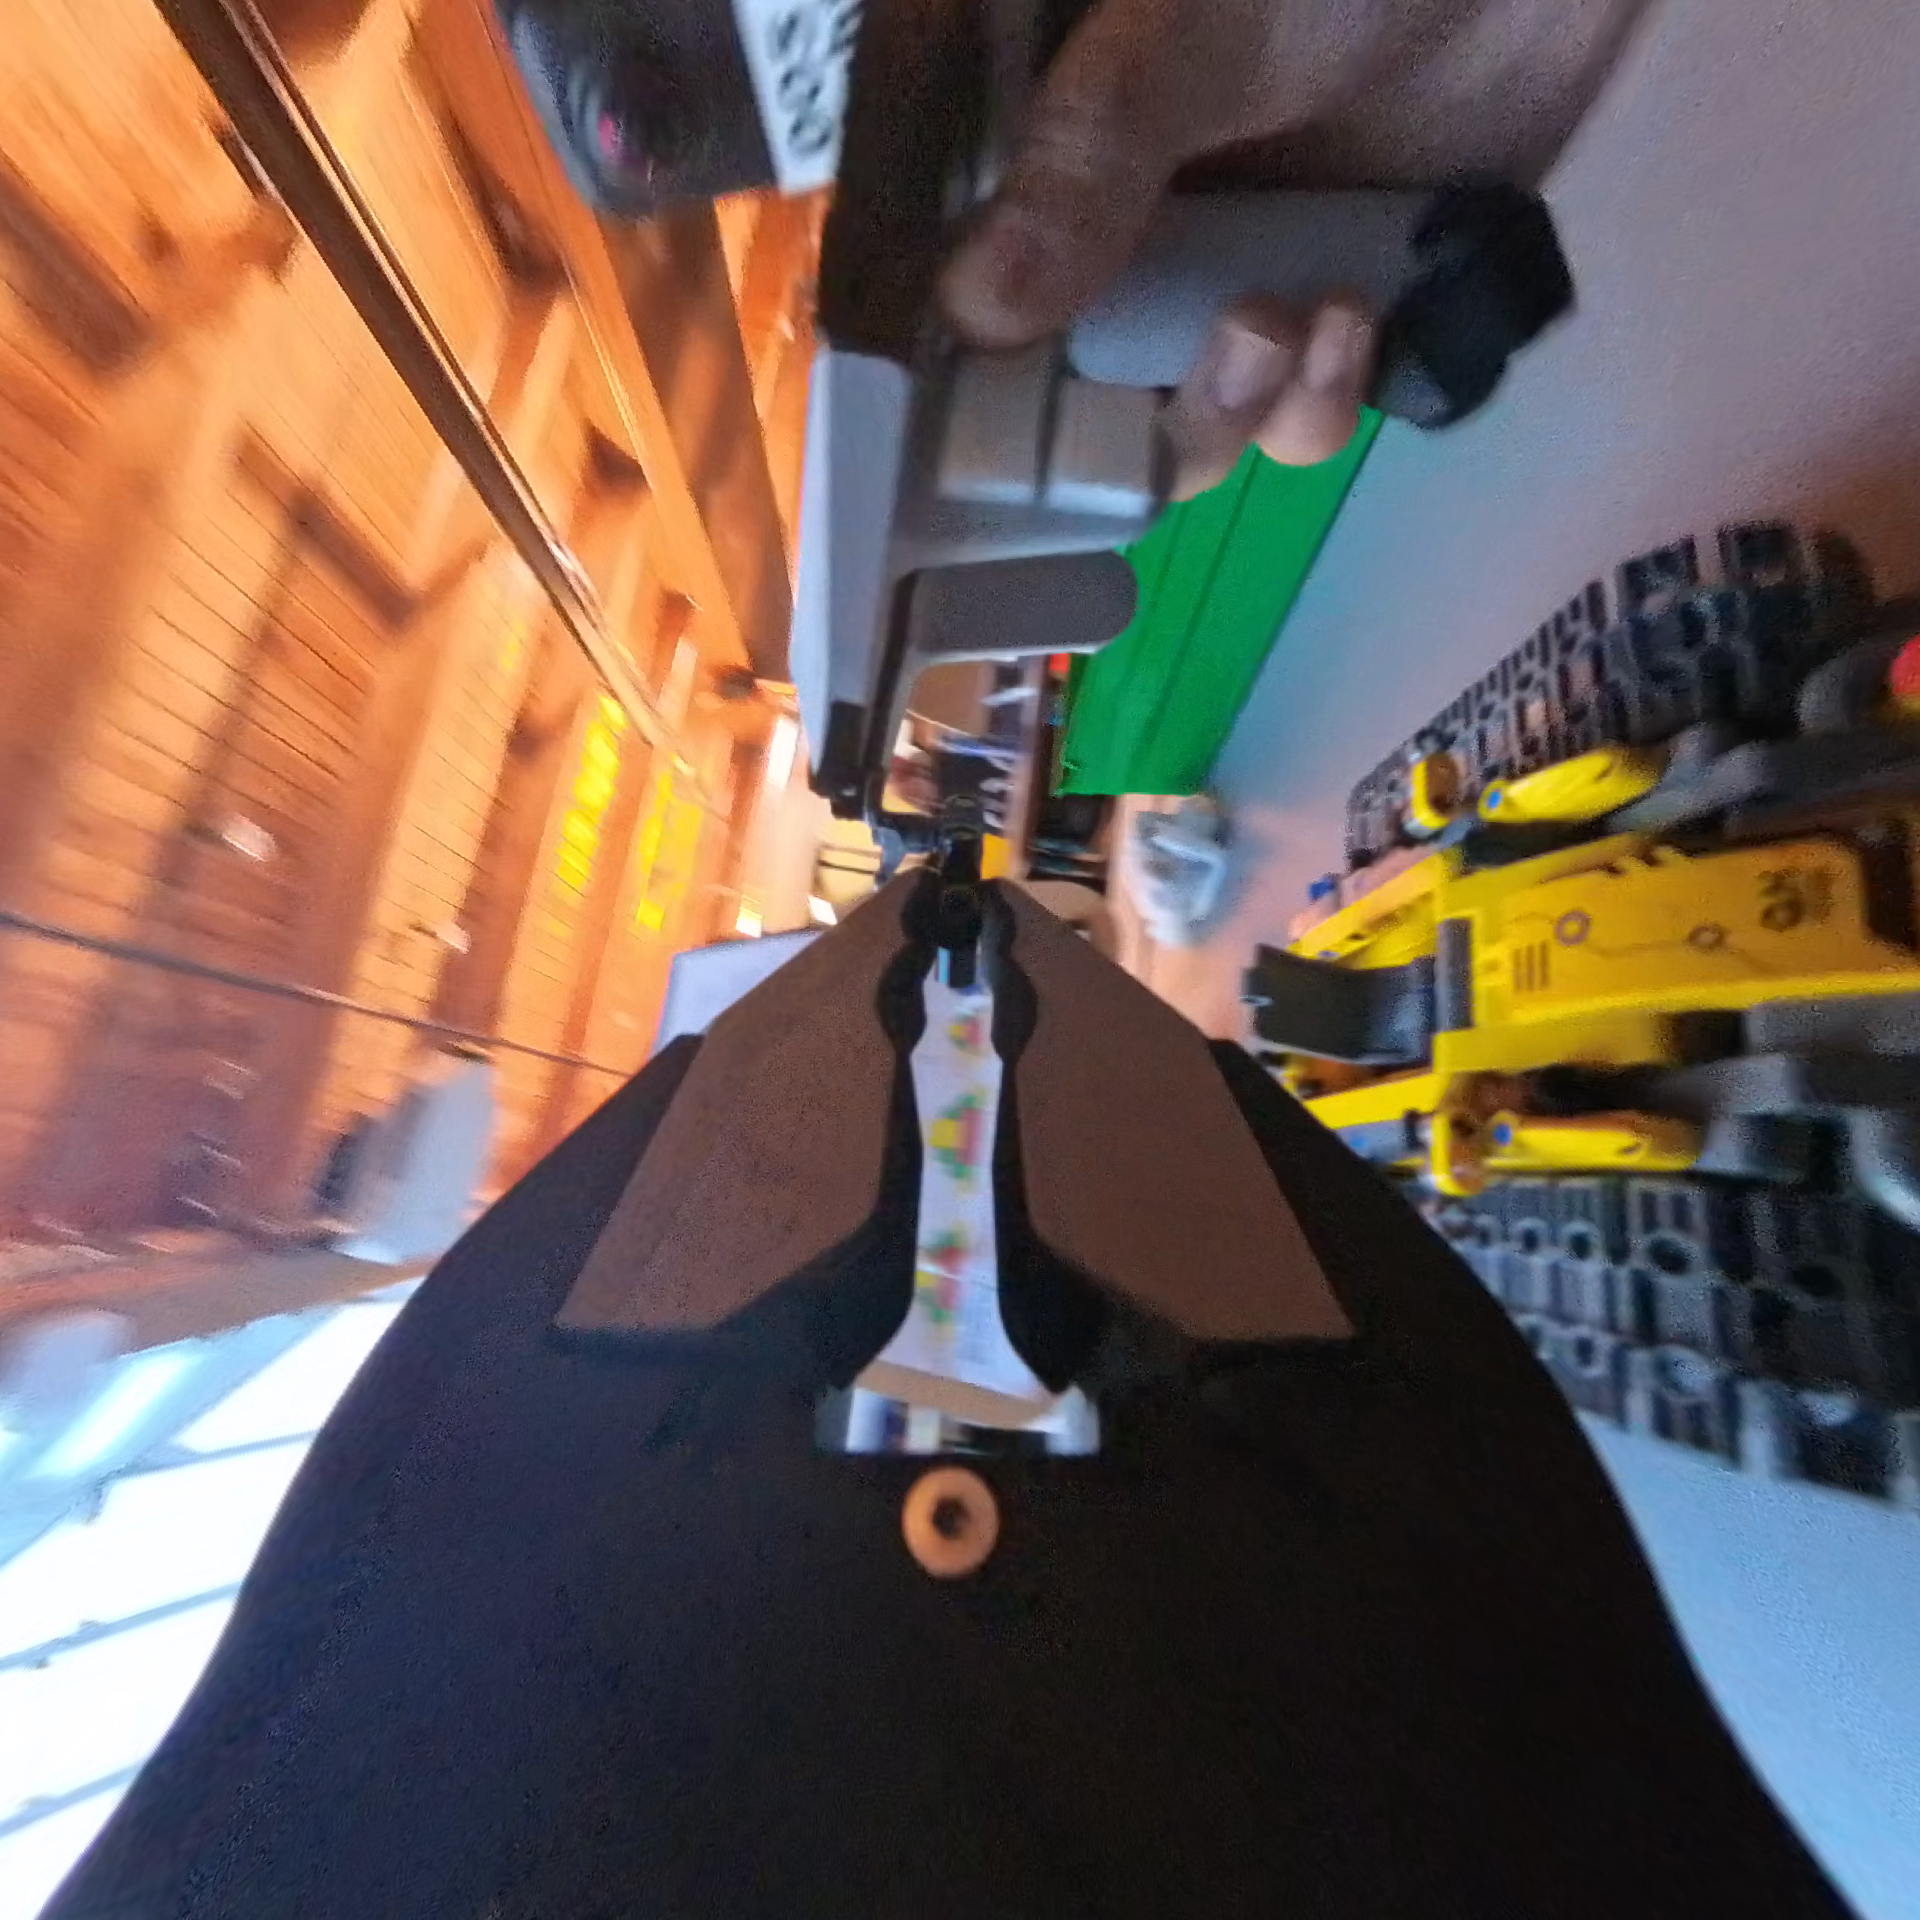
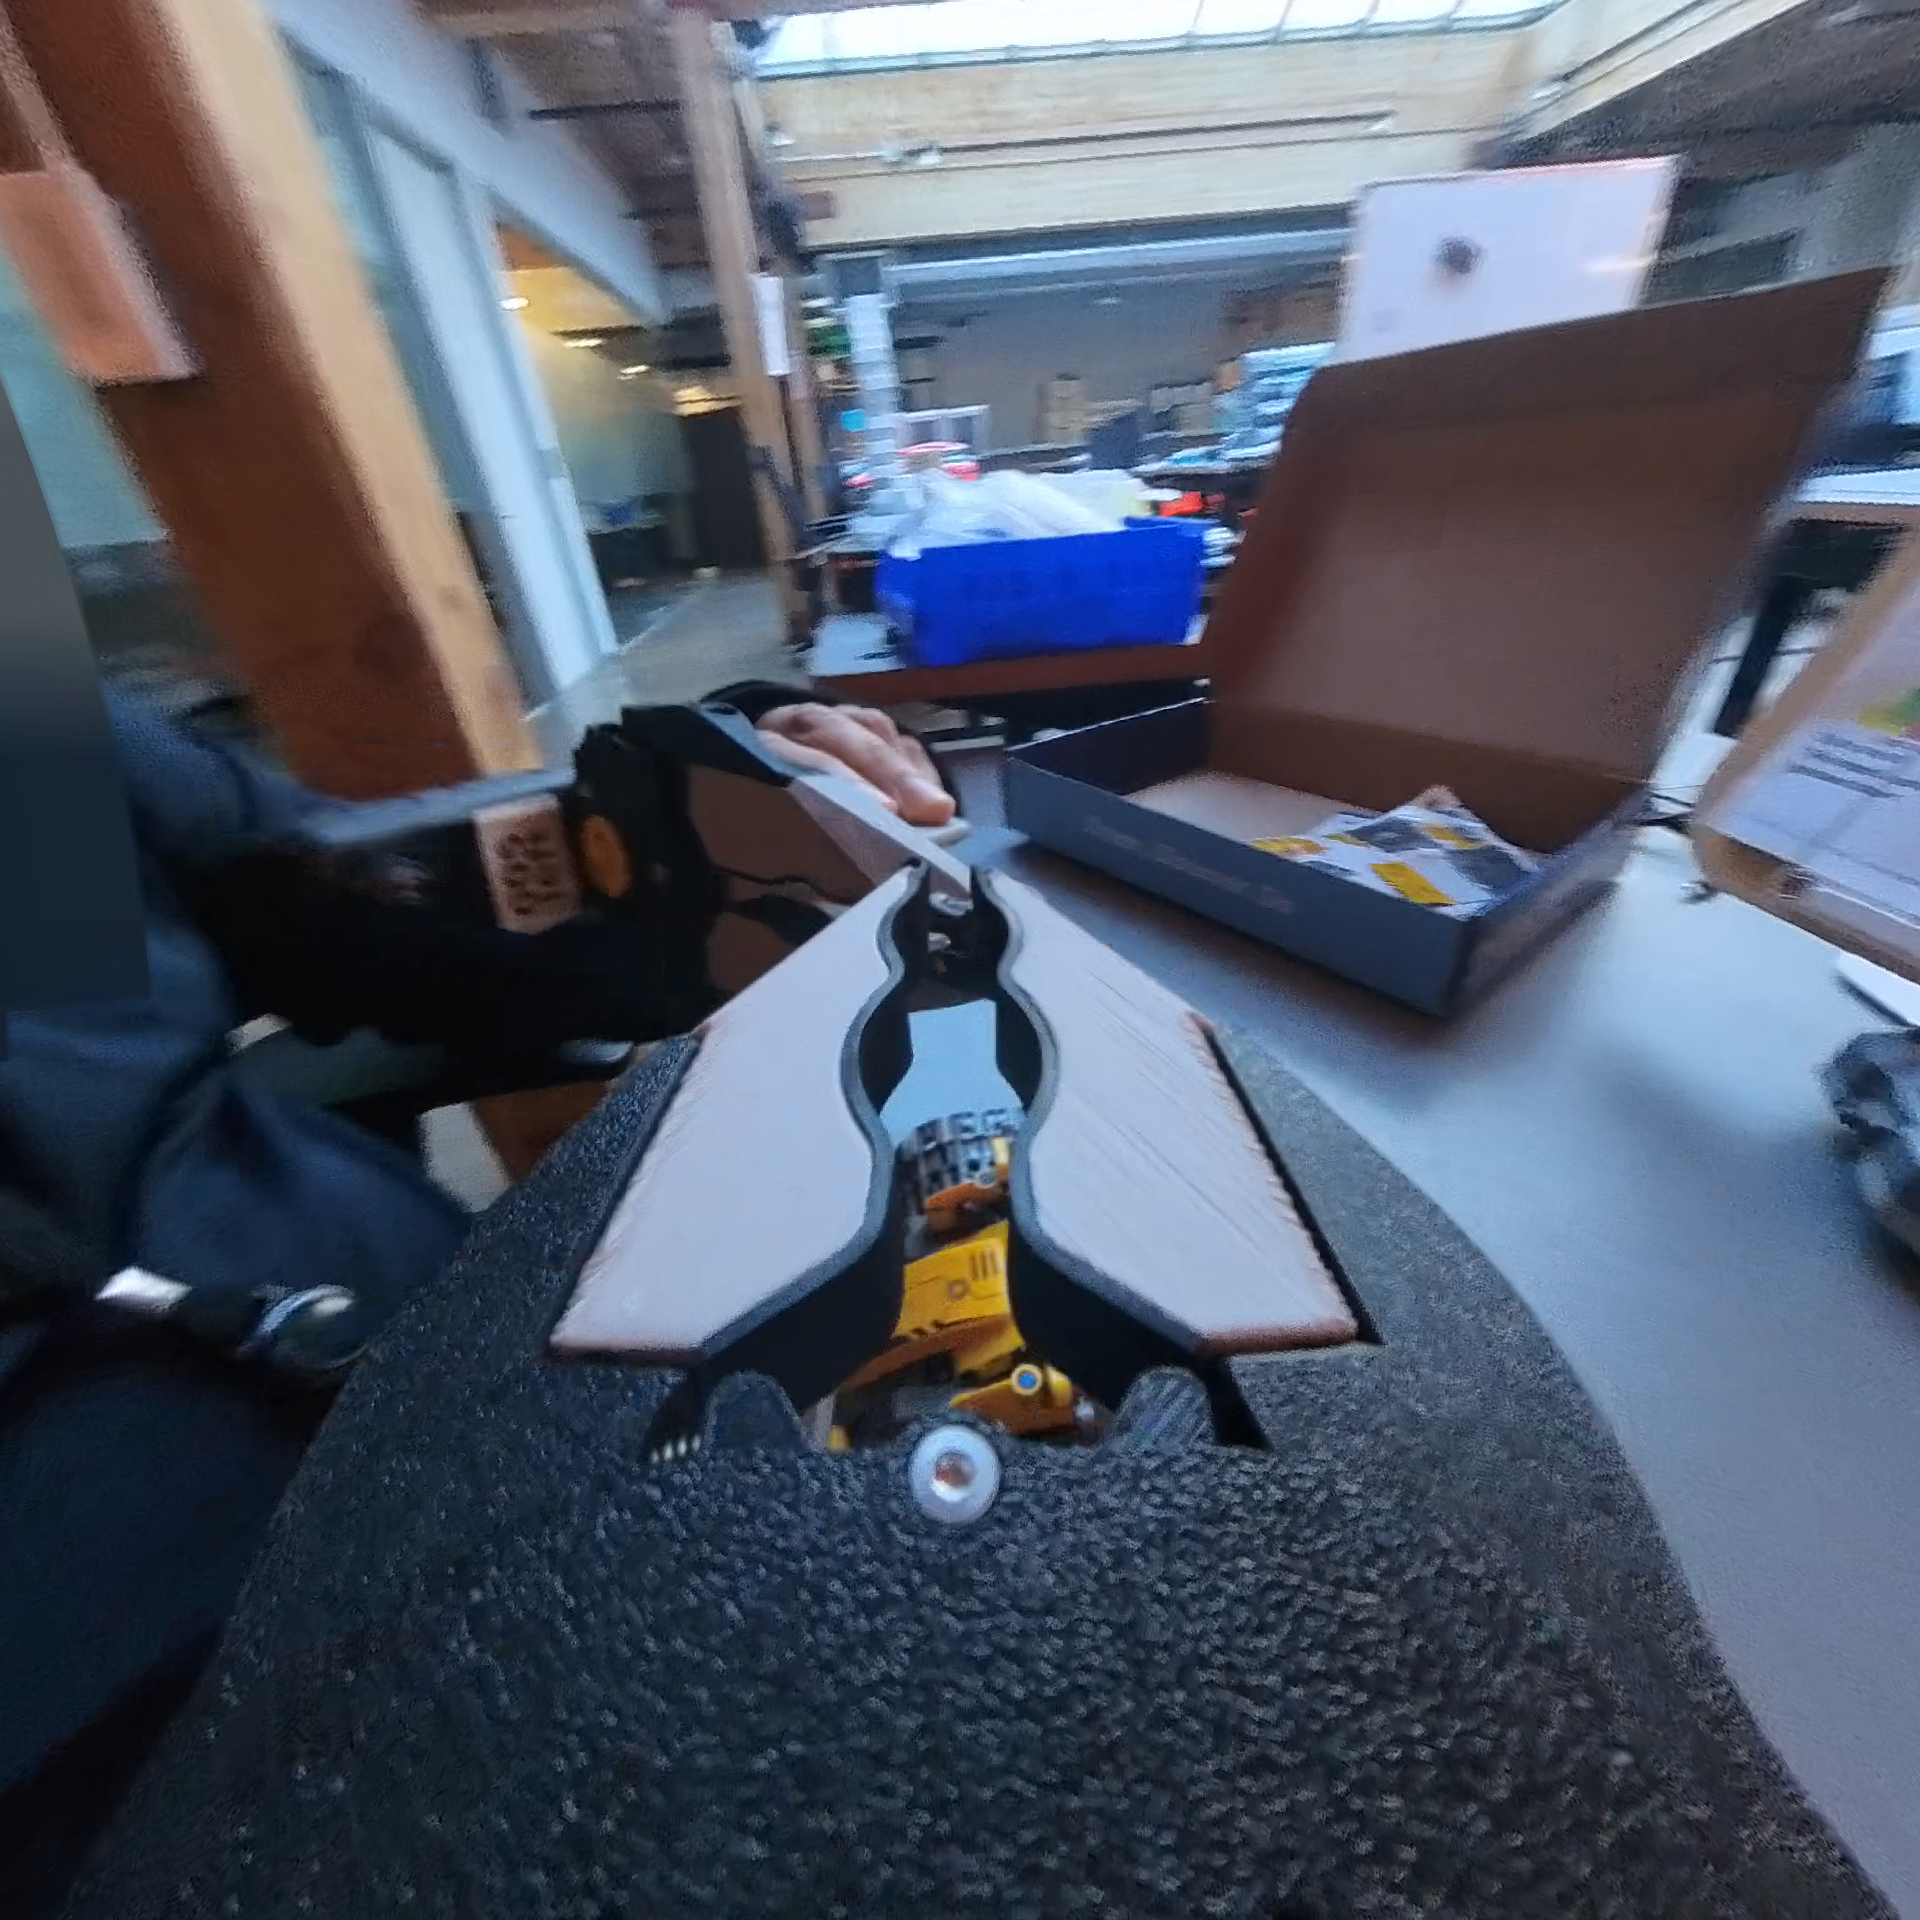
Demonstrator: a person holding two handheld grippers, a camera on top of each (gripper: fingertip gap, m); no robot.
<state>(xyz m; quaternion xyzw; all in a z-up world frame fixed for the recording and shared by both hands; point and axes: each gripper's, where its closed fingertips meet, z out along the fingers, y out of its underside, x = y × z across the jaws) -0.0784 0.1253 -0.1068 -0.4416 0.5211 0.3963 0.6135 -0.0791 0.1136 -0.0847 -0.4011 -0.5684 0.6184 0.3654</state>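
Note:
My left gripper [image 1: 954, 920] is turned on its side and shut on a small black toy-brick piece [image 1: 956, 894] at its tips. My right gripper [image 2: 951, 920] is shut on a small black and grey piece [image 2: 948, 930] at its tips. The two grippers meet tip to tip above the grey table [image 2: 1558, 1195]. The right gripper's grey body [image 1: 883, 520] and a hand [image 1: 1143, 135] show in the left wrist view. The left gripper [image 2: 644, 831] and a hand [image 2: 862, 753] show in the right wrist view. A yellow and black tracked brick-built vehicle [image 1: 1621, 966] lies on the table beside and below them; it also shows through the right fingers' gap [image 2: 961, 1278].
An open cardboard box [image 2: 1351, 914] with plastic bags [image 2: 1403, 852] of parts stands on the table at the right. A printed sheet [image 1: 956, 1143] shows between the left fingers. A green strip [image 1: 1195, 623] lies farther off. A blue bin [image 2: 1039, 592] and a wooden post [image 2: 281, 416] stand behind. My left and right fingertips are right by each other.

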